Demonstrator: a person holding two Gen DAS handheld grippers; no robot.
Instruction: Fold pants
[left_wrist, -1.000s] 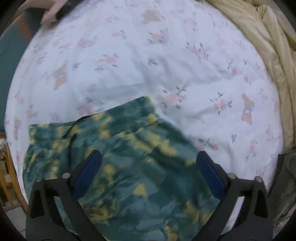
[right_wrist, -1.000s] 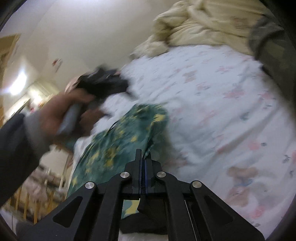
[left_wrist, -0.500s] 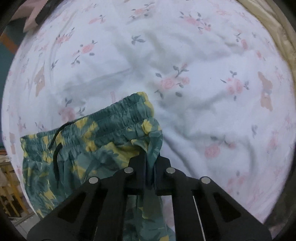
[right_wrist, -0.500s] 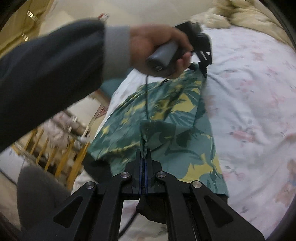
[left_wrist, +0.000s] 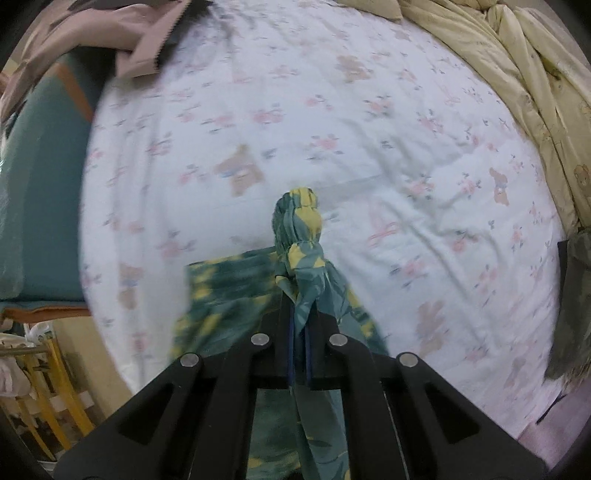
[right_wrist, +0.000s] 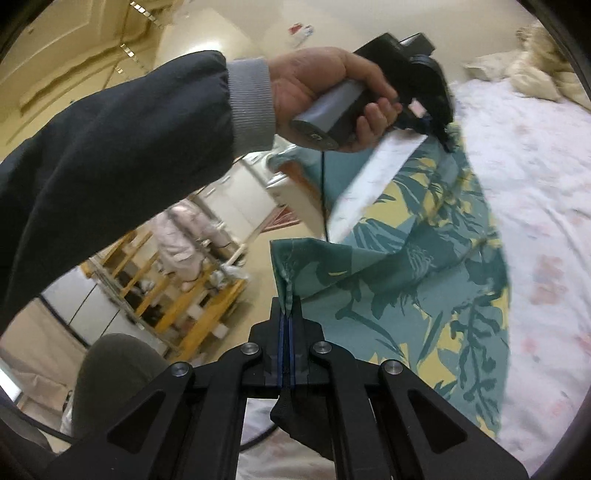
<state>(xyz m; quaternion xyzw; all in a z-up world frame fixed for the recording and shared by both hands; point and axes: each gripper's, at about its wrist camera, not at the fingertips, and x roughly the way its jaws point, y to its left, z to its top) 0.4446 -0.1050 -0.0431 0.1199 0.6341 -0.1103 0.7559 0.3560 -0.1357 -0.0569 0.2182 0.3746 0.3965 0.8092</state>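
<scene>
Both grippers pinched the green leaf-print pants (right_wrist: 424, 266) hanging over the floral bedsheet (left_wrist: 406, 147): left gripper (left_wrist: 300, 314) clamped the bunched waistband, right gripper (right_wrist: 287, 314) a hem corner; best keep tension even while carrying the fold across.

White floral bedsheet (left_wrist: 369, 122), cream duvet (left_wrist: 524, 74) bunched along one edge, green-and-yellow pants (right_wrist: 424, 273) partly resting

Left wrist view: looks steeply down, close over white floral-print bed sheet (left_wrist: 332, 122). Right wrist view: shallower, faces across bed edge toward room, near. Shared: green-and-yellow leaf-print fabric pants (left_wrist: 299, 229) (right_wrist: 424, 266), same sheet (right_wrist: 535, 155).
</scene>
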